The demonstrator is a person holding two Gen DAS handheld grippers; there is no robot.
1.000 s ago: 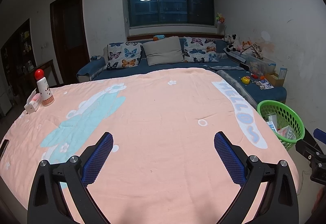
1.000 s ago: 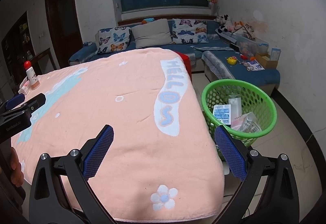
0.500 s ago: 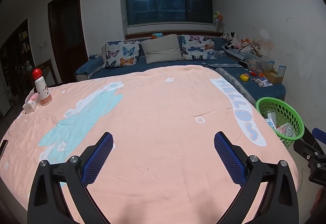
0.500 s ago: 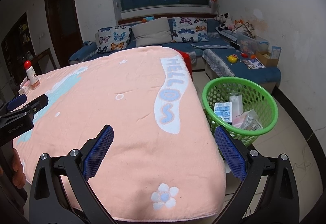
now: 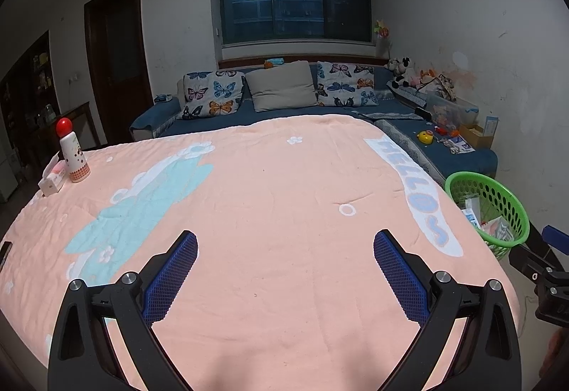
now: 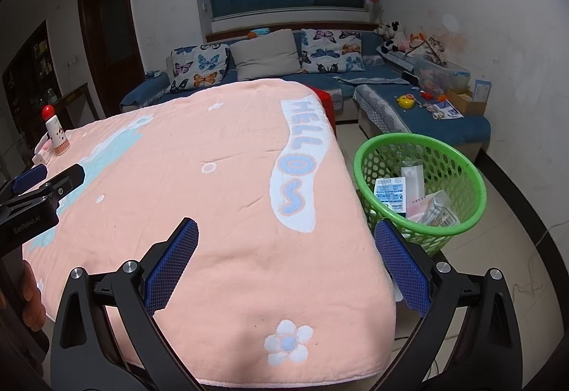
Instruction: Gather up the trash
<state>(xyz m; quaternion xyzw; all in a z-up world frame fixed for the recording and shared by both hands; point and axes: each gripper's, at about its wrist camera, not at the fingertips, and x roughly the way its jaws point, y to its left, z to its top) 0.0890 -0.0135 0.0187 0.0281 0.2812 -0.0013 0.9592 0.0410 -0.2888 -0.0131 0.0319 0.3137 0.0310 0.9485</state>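
With both the left gripper [image 5: 285,263] and right gripper [image 6: 286,261] spread and empty and trash already in the green basket [image 6: 455,226], collection appears finished, unless the far-corner small box [image 5: 53,179] counts.

Dim cool indoor light, sharp, fisheye-warped edges

blanket [image 6: 227,177]: "HELLOS" in blue on white band | left hand-held gripper [image 6: 32,202] body: small print, unreadable
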